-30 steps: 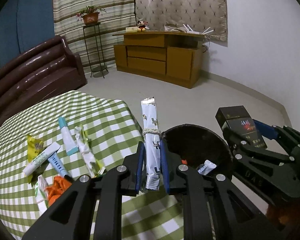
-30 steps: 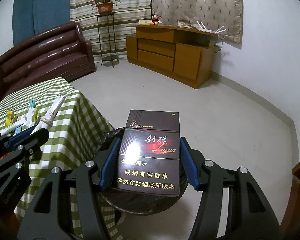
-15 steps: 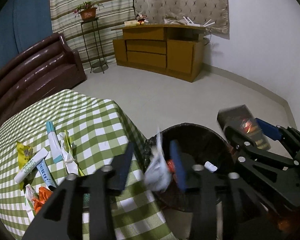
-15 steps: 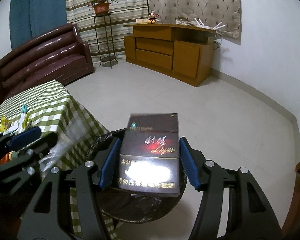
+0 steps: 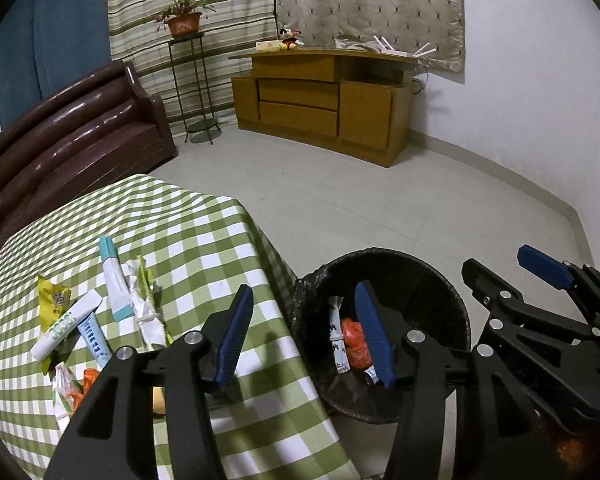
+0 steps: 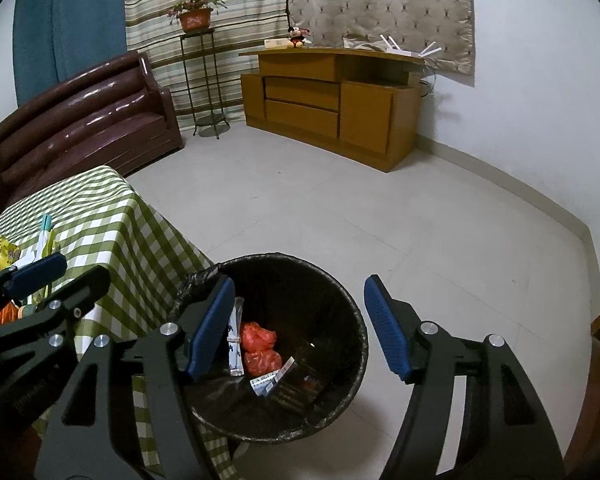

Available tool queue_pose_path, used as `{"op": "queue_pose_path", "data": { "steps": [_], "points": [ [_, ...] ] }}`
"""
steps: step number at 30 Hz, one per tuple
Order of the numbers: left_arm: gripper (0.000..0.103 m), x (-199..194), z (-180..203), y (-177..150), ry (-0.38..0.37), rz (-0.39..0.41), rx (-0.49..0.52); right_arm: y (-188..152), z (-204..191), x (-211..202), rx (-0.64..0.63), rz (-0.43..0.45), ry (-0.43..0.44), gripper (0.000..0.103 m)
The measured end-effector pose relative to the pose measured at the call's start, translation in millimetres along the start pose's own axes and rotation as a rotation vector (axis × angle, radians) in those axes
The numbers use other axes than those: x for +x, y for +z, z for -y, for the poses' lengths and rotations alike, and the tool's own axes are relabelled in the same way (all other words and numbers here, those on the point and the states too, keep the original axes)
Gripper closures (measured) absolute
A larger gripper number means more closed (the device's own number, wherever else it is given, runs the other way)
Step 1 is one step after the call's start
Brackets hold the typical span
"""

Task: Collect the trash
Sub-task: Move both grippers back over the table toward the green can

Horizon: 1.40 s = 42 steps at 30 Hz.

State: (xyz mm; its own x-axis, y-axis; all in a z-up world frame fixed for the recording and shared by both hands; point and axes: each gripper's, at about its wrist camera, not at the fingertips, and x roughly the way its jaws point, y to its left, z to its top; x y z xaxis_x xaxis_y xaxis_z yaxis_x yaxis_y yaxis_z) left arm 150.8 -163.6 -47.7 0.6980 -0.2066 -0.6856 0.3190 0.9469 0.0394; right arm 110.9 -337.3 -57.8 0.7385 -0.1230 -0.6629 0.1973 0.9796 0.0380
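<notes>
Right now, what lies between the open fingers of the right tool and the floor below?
The black trash bin, as the right wrist view shows. The right tool is open over it, with the cigarette pack and orange wrappers inside.

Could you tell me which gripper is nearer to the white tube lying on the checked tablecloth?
Left. The left gripper hangs open at the table's edge, the white tube just ahead and to its left. The right gripper is open over the trash bin, off the table.

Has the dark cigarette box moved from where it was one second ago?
Yes. It was clamped in the right gripper above the black trash bin; now the cigarette box lies down inside the bin, and the jaws are open.
</notes>
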Motion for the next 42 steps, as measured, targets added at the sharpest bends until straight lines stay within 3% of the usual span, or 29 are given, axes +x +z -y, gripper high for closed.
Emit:
{"op": "queue_pose_path", "data": {
  "steps": [19,42],
  "points": [
    [0.050,-39.7,-39.5,-23.9,0.078,0.008,-0.059,-13.1,-39.5,-25.2,-0.032,-0.017,0.043,0.037],
    [0.043,-88.0,-150.9,-75.5,0.253,-0.015,-0.216,-19.2,-141.3,-49.8,-0.170,-0.019,0.182,0.037]
  ]
}}
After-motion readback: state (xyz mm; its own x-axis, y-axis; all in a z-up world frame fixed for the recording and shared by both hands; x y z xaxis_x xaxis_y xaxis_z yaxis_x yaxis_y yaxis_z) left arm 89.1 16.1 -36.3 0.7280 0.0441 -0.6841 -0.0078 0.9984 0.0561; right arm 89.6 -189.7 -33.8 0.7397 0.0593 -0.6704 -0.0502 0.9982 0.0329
